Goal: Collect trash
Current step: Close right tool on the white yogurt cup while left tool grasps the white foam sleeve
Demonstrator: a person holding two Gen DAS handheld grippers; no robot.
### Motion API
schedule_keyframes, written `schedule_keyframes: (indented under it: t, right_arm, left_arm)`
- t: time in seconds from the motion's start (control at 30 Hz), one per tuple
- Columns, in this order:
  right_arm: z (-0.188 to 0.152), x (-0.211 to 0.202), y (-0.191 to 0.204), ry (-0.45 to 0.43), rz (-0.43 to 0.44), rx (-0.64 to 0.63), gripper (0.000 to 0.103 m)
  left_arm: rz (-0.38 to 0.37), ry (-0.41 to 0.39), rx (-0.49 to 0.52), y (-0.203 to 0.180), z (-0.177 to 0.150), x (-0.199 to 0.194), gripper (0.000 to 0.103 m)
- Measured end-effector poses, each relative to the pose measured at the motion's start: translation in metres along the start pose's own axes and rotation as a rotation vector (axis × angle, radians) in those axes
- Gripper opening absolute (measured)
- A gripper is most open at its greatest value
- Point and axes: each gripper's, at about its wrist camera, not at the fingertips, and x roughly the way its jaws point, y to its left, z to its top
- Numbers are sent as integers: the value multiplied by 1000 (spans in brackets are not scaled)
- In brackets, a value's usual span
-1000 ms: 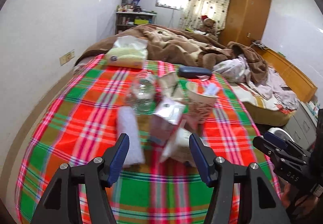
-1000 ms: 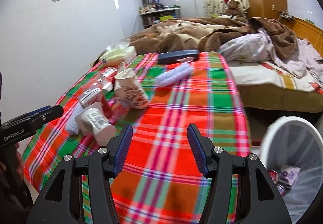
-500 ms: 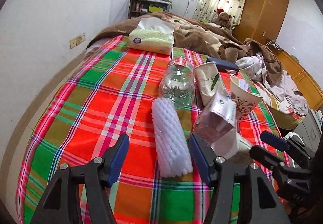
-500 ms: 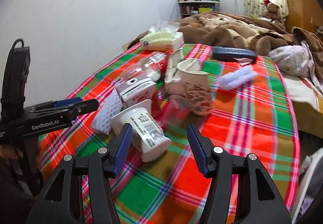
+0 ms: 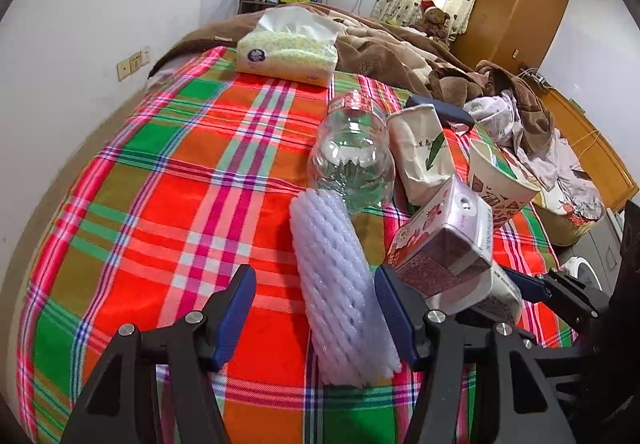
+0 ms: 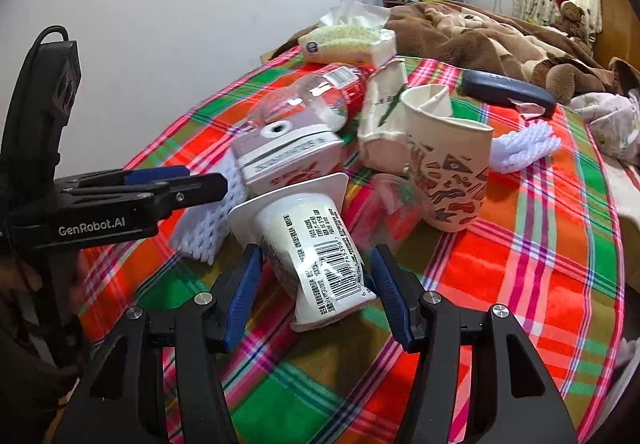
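Observation:
Trash lies in a heap on a plaid cloth (image 5: 168,204). My left gripper (image 5: 316,308) is open, its fingers on either side of a white foam fruit net (image 5: 340,292). Beyond the net lie a clear plastic bottle (image 5: 352,160), a crumpled paper cup (image 5: 424,156), a pink drink carton (image 5: 440,244) and a patterned paper cup (image 5: 496,188). My right gripper (image 6: 316,288) is open around a fallen white yogurt cup (image 6: 316,248), apart from it. The carton (image 6: 288,152), patterned cup (image 6: 448,172), a second foam net (image 6: 524,148) and a clear strawberry cup (image 6: 392,208) lie behind.
A tissue pack (image 5: 288,52) sits at the cloth's far end. A dark glasses case (image 6: 508,92) lies near a brown blanket (image 6: 480,36). The white wall (image 5: 80,24) runs along the left. The left gripper's body (image 6: 100,204) crosses the right wrist view's left side.
Both grippers have moved in toward the heap. The left one now straddles the foam net; the right one now straddles the yogurt cup. Both stayed open.

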Motion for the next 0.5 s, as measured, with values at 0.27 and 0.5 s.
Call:
schedule_keyframes:
  t: [0.27, 0.5]
  right_arm:
    - [-3, -5, -6, -14, 3, 54, 53]
    - [-3, -9, -11, -39, -58, 84, 53]
  left_arm:
    - [-5, 32, 20, -8, 1, 18, 62]
    - [10, 21, -14, -4, 5, 24, 61]
